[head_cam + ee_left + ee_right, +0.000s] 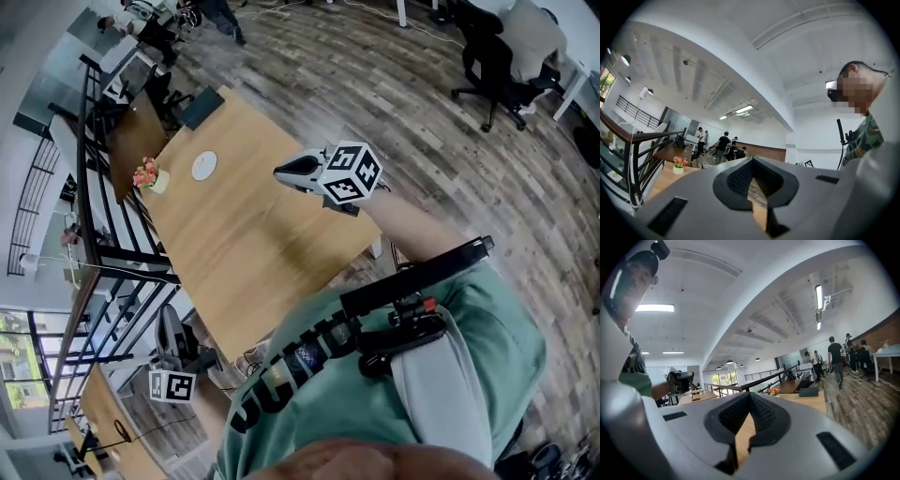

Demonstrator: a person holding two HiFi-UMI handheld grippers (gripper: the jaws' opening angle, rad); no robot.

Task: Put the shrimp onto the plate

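A small white plate (203, 166) lies near the far end of the long wooden table (244, 234). No shrimp shows in any view. My right gripper (286, 172) hovers over the middle of the table, right of the plate, jaws together and holding nothing. In the right gripper view the right gripper (745, 420) points level along the table. My left gripper (754, 187) is also shut and holds nothing. Its marker cube (172, 385) sits low at the left, off the table's near edge.
A little pot of pink flowers (147, 175) stands beside the plate at the table's left edge. A dark flat object (202, 107) lies at the far end. A black railing (103, 216) runs along the table's left side. Several people (723, 143) stand far off.
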